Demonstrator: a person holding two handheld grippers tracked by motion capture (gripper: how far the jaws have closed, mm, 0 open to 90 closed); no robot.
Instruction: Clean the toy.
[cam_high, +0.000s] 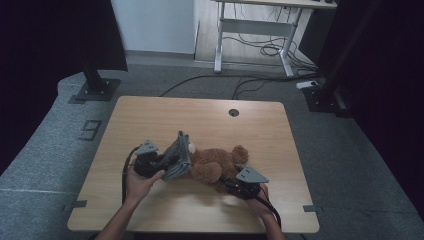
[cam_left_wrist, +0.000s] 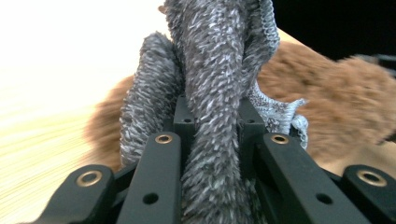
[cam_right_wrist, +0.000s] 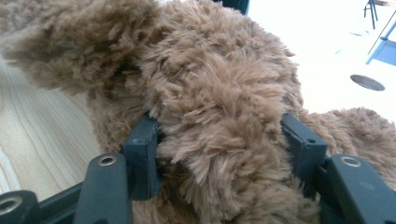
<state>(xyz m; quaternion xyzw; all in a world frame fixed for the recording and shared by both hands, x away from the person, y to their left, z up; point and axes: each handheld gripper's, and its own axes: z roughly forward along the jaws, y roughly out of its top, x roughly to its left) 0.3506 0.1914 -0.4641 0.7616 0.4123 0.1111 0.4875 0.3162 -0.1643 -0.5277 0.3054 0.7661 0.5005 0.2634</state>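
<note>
The bear (cam_high: 217, 165) lay on its side near the middle of the wooden surface (cam_high: 165, 117), a brown plush toy with long, shaggy pile and rounded limbs. The left claw (cam_high: 162, 162), just left of the bear, was clamped on a grey knit (cam_high: 178, 156), probably a small garment, and held it bunched up against the bear's head end, seemingly so it could be worked onto or off the toy. In the left gripper view the knit (cam_left_wrist: 212, 93) ran up between the jaws as a thick fuzzy roll, with a finer ribbed edge at its right side and the bear (cam_left_wrist: 345, 102) blurred behind it.

The right claw (cam_high: 231, 185), at the bear's near side, gripped a plush limb, likely to steady the toy against the pull of the other hand. In the right gripper view the fur (cam_right_wrist: 219, 121) bulged between both pads and hid their faces, soft enough to squash under the grip.
</note>
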